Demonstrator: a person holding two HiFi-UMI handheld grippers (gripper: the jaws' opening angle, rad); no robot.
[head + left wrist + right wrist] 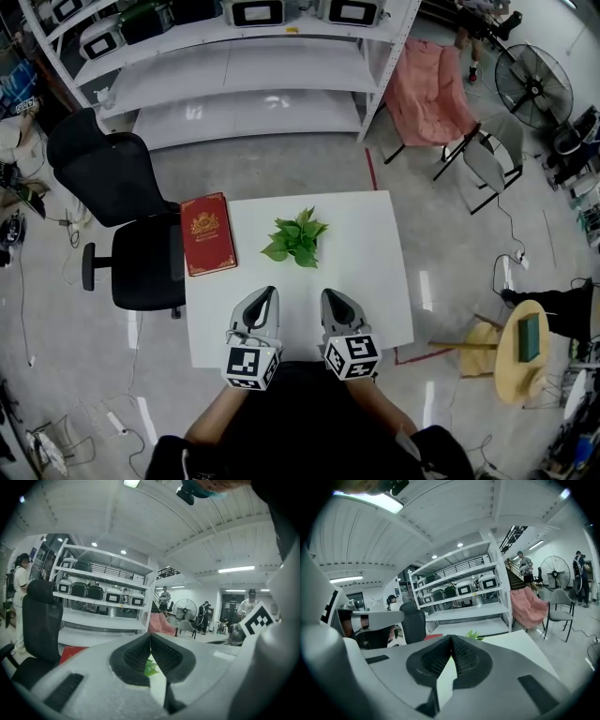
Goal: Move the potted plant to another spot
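White table (375, 281) lies directly below. At its near edge the left gripper (268, 292) and the right gripper (327, 294) sit side by side, both pointing away from the person. Each has its jaws pressed together at the tips with nothing between them. Through the small gap under the left pair only a scrap of green leaf shows, well beyond.

Just ahead, past a strip of bare table, stands the potted plant (297, 239), about midway across the table and somewhat toward the far edge. It lies straight forward, between the lines of the two grippers, so neither is clearly nearer. From above the leaves hide the pot. The foliage spreads slightly wider side to side than front to back, with no strong long axis. A grasp would probably have to go in low, under the leaves, once the jaws are spread.

To the plant's left, apart from it, a red book (208, 233) lies lengthwise along the left edge and takes up that side. To the right the surface is bare out to its edge, which looks like the easiest room for a new spot. The near strip is free as well. The far edge is close behind the plant, leaving little room there.

Beyond the table, a black office chair (131, 234) stands against the left side. White shelving (253, 84) is further back, with a pink chair (427, 84) and a fan (532, 82) off to the far right.
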